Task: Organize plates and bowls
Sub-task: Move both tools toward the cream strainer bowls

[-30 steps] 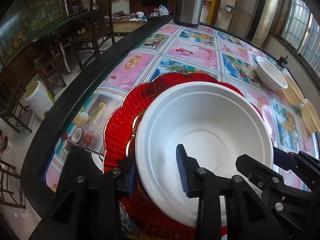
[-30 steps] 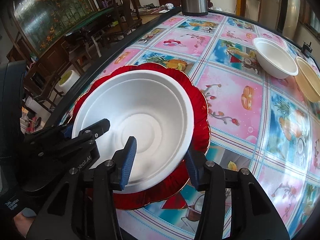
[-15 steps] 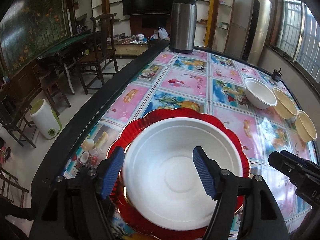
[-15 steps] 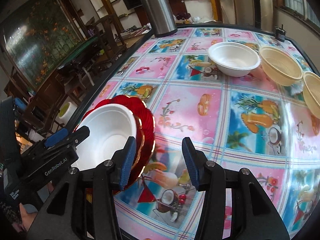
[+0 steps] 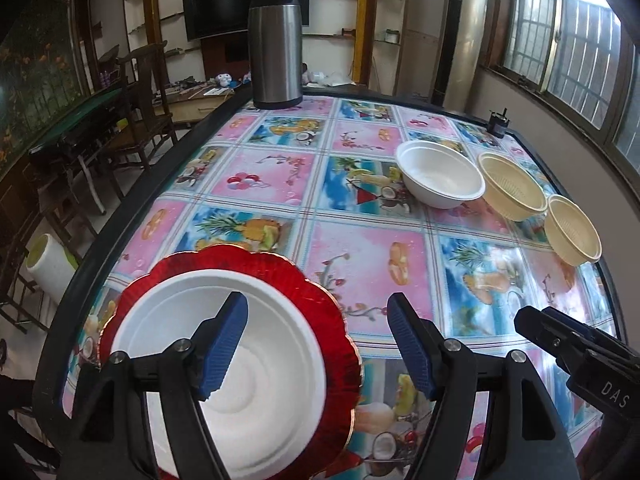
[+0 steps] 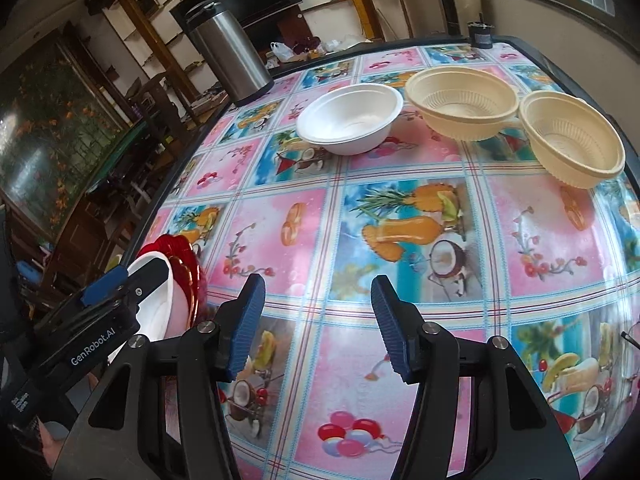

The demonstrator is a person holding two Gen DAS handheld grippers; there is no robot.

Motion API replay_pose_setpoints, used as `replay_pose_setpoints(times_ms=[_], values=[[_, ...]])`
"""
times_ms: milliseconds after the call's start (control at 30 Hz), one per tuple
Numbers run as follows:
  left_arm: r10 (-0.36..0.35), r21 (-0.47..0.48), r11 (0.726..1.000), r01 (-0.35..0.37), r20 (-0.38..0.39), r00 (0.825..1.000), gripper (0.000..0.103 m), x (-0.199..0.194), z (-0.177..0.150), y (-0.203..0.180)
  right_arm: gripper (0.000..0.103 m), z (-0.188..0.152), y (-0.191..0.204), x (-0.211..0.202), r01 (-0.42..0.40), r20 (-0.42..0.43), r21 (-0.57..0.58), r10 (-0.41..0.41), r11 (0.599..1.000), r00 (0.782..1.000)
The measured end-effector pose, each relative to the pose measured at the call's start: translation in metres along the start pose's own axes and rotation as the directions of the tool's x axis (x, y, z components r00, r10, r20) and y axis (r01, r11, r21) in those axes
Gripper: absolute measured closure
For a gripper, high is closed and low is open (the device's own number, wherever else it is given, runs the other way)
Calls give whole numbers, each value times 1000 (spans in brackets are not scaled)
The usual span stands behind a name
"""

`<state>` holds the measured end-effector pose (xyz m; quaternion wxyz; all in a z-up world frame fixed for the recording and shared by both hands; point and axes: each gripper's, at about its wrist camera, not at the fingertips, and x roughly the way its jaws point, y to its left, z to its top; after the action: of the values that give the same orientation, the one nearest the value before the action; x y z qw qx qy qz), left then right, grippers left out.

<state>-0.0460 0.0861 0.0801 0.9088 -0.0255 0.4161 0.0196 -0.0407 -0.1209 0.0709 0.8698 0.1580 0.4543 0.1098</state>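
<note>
Bowl point(image 5: 260, 380) on red plate point(image 5: 320, 312) sits under spread, empty left gripper point(image 5: 316, 344); right gripper point(image 6: 316, 320) opening, empty.

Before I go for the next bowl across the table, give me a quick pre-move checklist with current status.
1. White bowl seated in the red plate: ok, it sits inside the rim.
2. Left claw free of the bowl: ok, nothing between its pads.
3. Right claw empty: ok, jaws opening with only tablecloth between them.
4. Next white bowl reachable and upright: ok, standing alone.
5. Two cream bowls clear of that bowl: cannot tell whether the nearest touches it.
6. Steel flask out of the path: ok, at the far table edge.
</note>
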Motion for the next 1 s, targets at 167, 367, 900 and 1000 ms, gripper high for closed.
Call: replay_pose_setpoints(times_ms=[167, 367, 900, 1000], values=[[-25, 4, 1000, 25, -20, 999, 30, 14, 16, -20, 47, 7, -23, 0, 12, 3, 44, -12, 999, 1000], [-57, -10, 998, 57, -60, 997, 30, 33, 30, -36, 48, 19, -65, -10, 25, 36, 138, -31, 990, 999], [-133, 79, 987, 142, -112, 985, 30, 52, 41, -137, 48, 48, -182, -54, 127, 81, 359, -166, 925, 983], [-160, 114, 978, 174, -125, 979, 30, 55, 41, -170, 48, 56, -203, -59, 156, 65, 367, -192, 917, 979]])
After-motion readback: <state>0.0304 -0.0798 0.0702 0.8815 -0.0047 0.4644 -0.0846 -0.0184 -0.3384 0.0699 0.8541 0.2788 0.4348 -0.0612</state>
